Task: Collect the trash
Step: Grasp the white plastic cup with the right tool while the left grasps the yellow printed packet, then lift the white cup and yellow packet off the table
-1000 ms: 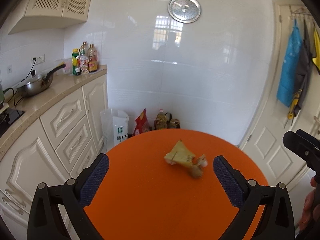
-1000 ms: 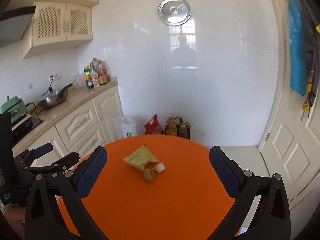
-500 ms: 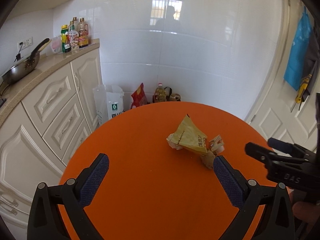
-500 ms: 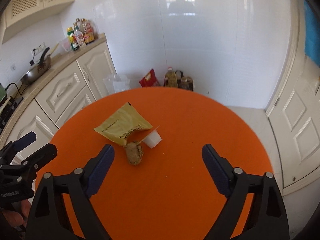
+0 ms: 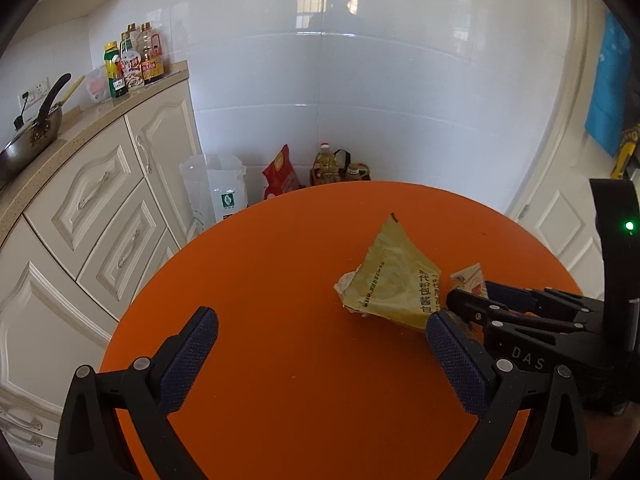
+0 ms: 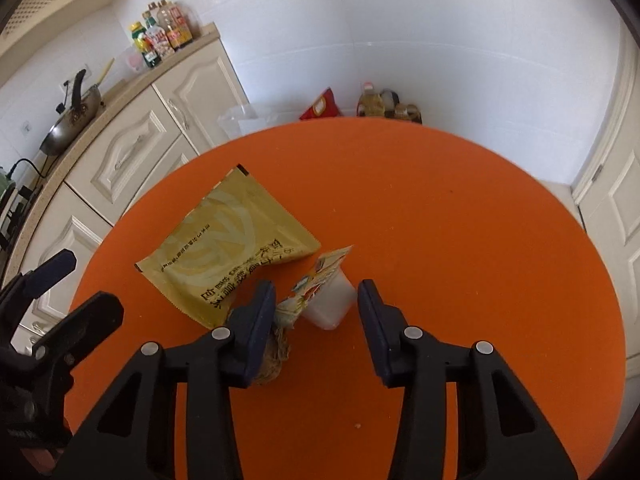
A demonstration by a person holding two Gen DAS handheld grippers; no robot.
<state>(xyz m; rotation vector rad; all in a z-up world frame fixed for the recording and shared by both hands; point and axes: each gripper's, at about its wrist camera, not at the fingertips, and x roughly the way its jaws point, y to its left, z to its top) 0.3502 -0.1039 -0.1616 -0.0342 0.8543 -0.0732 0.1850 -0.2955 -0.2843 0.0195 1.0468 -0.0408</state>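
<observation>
Trash lies together on the round orange table (image 6: 460, 220): a yellow sachet (image 6: 228, 248) (image 5: 392, 276), a small white cup with a peeled printed lid (image 6: 330, 300) (image 5: 470, 276), and a brown crumpled lump (image 6: 274, 356). My right gripper (image 6: 316, 294) straddles the cup and its jaws are closing. The left pad is against the lid flap and the lump, while the right pad stands just clear of the cup. In the left wrist view, that gripper (image 5: 468, 300) reaches in from the right beside the sachet. My left gripper (image 5: 320, 320) hovers open over bare table, left of the sachet, with nothing between its fingers.
Cream cabinets (image 5: 104, 216) run along the left under a counter with a wok (image 5: 32, 136) and bottles (image 5: 132, 60). On the floor behind the table stand a white plastic bag (image 5: 220, 192), a red bag (image 5: 280, 176) and oil bottles (image 5: 332, 164). A white door (image 6: 612, 200) is at the right.
Both grippers have dropped toward the table and tilted down. The right gripper's jaws have narrowed from wide open to around the cup. In the left view the trash has shifted right.
</observation>
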